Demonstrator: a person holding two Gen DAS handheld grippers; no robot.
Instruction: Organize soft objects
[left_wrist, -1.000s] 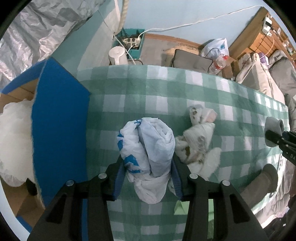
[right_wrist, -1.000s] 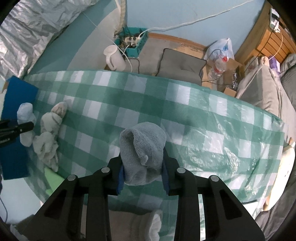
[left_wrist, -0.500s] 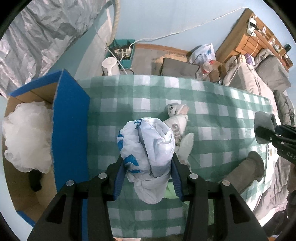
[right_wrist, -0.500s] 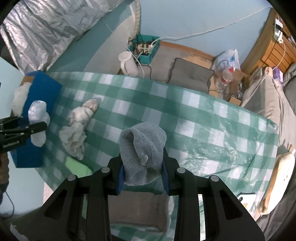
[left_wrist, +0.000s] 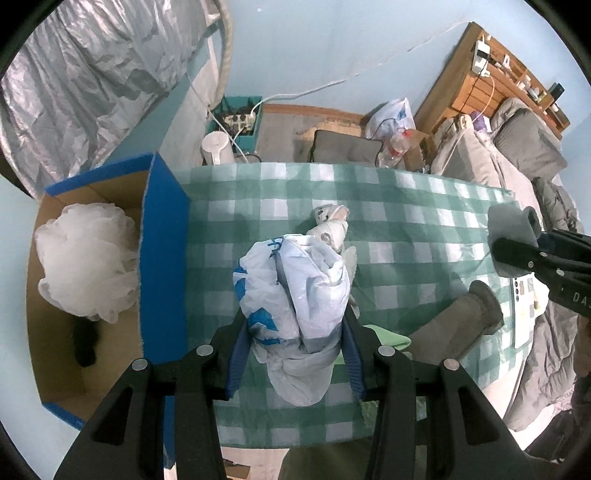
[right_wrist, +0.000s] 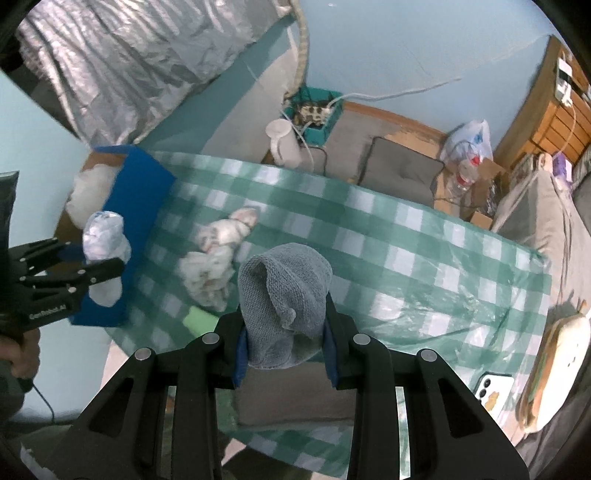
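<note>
My left gripper (left_wrist: 293, 345) is shut on a crumpled white and blue plastic bag (left_wrist: 295, 291), held high above the checked table (left_wrist: 424, 221); it also shows in the right wrist view (right_wrist: 105, 240). My right gripper (right_wrist: 286, 345) is shut on a grey knitted sock (right_wrist: 284, 295), also seen in the left wrist view (left_wrist: 511, 236). A blue cardboard box (left_wrist: 162, 240) at the table's left holds a white mesh sponge (left_wrist: 85, 258). A white patterned cloth (right_wrist: 214, 262), a green sponge (right_wrist: 199, 319) and a grey sock (left_wrist: 458, 328) lie on the table.
A phone (right_wrist: 493, 391) lies near the table's right edge. Beyond the far edge stand a white kettle (left_wrist: 216, 147), a teal crate with a power strip (left_wrist: 240, 114) and a dark cushion (left_wrist: 347, 146). A bed (left_wrist: 517, 147) is at the right.
Both grippers have risen well above the table with their loads still held. The left view now takes in the open box and the sponge inside it.
</note>
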